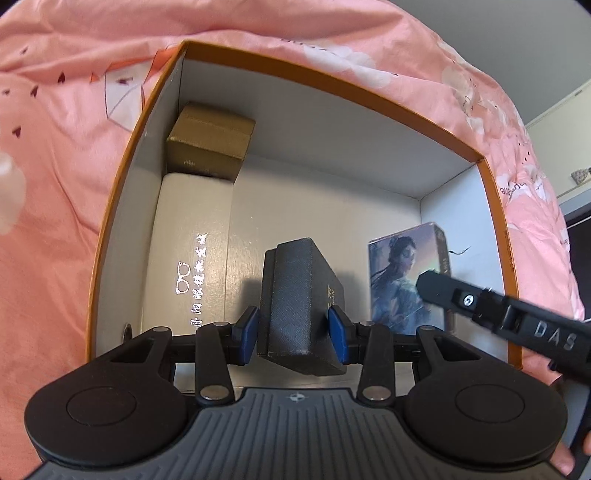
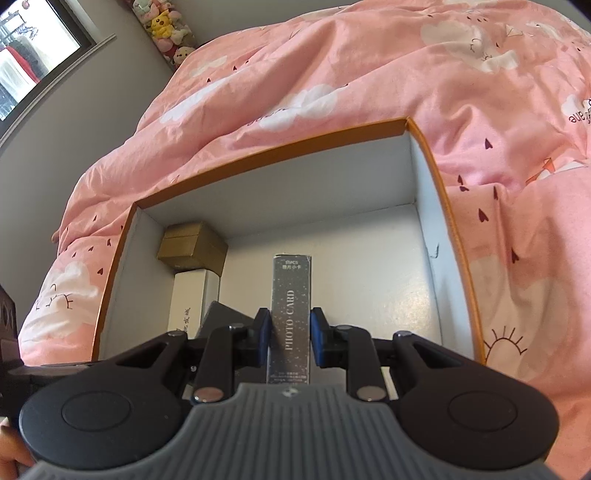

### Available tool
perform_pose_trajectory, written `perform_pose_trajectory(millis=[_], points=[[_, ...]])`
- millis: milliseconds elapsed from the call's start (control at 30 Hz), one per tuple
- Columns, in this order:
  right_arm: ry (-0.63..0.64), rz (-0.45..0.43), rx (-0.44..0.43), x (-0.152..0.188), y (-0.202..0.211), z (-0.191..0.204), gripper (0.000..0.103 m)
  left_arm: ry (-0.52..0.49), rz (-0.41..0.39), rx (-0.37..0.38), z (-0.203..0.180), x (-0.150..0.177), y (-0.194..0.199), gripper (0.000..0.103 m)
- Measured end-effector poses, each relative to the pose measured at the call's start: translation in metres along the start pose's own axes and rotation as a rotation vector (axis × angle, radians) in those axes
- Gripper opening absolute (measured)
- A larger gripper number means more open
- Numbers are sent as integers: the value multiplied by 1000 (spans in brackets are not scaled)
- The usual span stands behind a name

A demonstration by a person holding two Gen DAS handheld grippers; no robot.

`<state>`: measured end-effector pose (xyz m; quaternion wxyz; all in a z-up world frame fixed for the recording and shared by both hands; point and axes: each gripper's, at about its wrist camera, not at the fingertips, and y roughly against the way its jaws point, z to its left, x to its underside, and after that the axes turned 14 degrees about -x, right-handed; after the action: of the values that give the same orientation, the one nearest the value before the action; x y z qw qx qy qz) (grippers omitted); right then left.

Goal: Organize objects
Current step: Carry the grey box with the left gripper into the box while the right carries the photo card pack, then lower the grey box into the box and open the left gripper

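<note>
Left tongs [image 1: 300, 330]: blue pads clamped on sides of dark grey textured case [image 1: 299, 299], held above floor of orange-rimmed box [image 1: 332, 77]. Right tongs [image 2: 289, 334]: narrow gap, pads gripping silver photo-card pack [image 2: 290, 314], upright over box interior. Gold box [image 1: 210, 142] in far left corner; white glasses case [image 1: 192, 251] just near side of it, along left wall. Box rests on bed with pink quilt [image 2: 369, 74]. Plush toys [image 2: 166, 26] at far wall.
</note>
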<state>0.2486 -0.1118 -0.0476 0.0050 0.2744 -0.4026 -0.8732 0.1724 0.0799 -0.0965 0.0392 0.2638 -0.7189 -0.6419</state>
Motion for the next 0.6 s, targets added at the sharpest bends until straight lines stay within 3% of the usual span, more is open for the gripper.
perform_pose_trajectory(millis=[167, 333, 600], points=[[-22, 27, -21, 2, -11, -5, 24, -9, 25, -39, 3, 0, -4, 49], [-33, 41, -7, 2, -18, -12, 24, -19, 65, -12, 6, 0, -3, 58], [-6, 72, 13, 0, -27, -11, 24, -67, 7, -36, 3, -4, 14, 67]])
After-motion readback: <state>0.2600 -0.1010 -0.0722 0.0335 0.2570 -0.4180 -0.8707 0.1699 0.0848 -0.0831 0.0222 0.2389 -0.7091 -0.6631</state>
